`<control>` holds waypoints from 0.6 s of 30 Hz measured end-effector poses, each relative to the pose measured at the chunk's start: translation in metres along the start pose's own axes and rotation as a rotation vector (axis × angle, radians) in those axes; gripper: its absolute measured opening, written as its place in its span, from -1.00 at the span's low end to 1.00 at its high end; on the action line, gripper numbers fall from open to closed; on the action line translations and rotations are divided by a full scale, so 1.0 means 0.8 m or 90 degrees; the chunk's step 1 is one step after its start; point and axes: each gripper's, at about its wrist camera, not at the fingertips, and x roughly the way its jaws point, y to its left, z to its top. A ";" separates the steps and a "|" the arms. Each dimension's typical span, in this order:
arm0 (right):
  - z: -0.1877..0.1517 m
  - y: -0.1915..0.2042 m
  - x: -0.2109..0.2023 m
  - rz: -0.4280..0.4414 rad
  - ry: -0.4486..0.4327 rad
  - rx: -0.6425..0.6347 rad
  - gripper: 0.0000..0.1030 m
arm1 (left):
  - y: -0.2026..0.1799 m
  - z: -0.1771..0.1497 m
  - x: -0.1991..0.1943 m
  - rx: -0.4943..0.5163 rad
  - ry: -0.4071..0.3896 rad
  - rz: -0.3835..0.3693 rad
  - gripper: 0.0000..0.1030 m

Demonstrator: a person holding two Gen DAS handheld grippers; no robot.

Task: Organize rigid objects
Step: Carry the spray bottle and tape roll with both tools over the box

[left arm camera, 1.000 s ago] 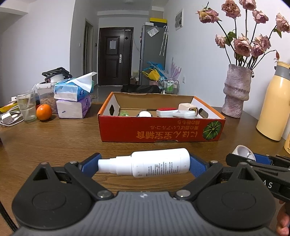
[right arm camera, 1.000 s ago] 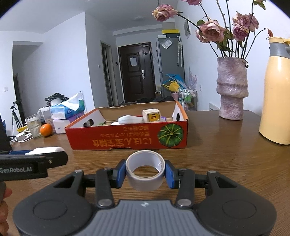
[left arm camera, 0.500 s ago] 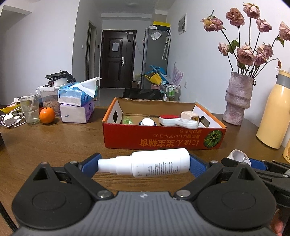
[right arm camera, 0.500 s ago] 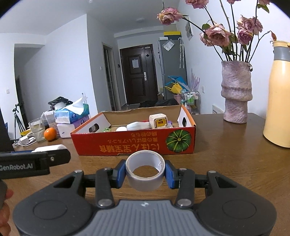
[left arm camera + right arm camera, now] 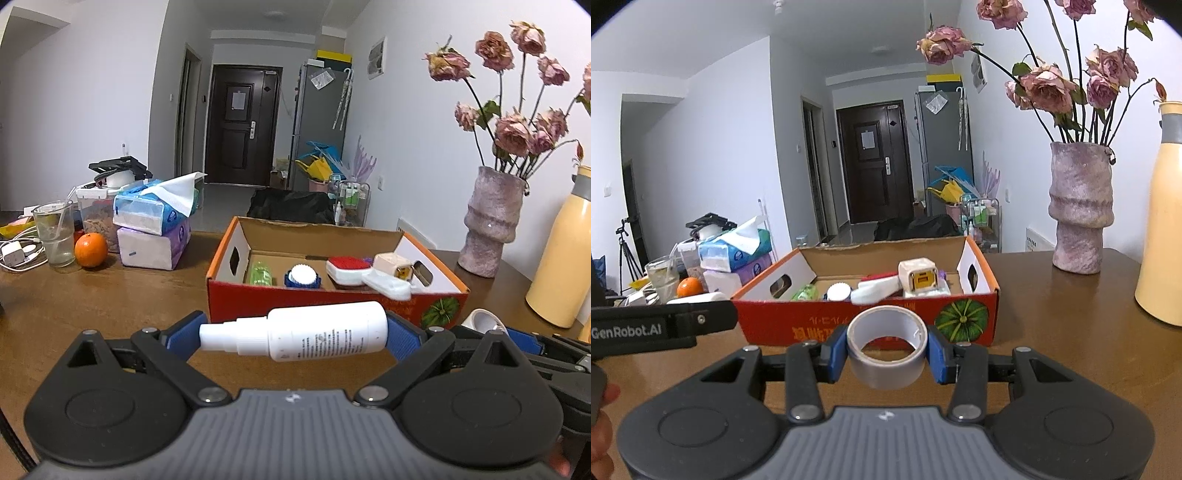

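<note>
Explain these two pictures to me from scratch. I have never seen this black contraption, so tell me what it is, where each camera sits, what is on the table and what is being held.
There is no robot here. A person holds one two-fingered clamp in each hand, and a wide-angle camera on each clamp looks forward along its fingers.

The left camera's picture shows the left hand-held gripper shut on a white spray bottle lying crosswise. The right camera's picture shows the right hand-held gripper shut on a roll of grey tape.

Ahead on the wooden table sits an open red cardboard box already holding several small items. Around it stand a vase of dried roses, a yellow flask, tissue packs, an orange and a glass.
</note>
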 end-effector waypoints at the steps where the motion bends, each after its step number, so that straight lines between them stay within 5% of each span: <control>1: 0.003 0.000 0.002 0.000 -0.002 0.000 -0.16 | 0.001 0.003 0.003 -0.002 -0.001 0.001 0.95; 18: 0.032 -0.008 0.046 -0.003 -0.021 0.013 -0.16 | -0.004 0.028 0.058 -0.007 -0.005 0.010 0.95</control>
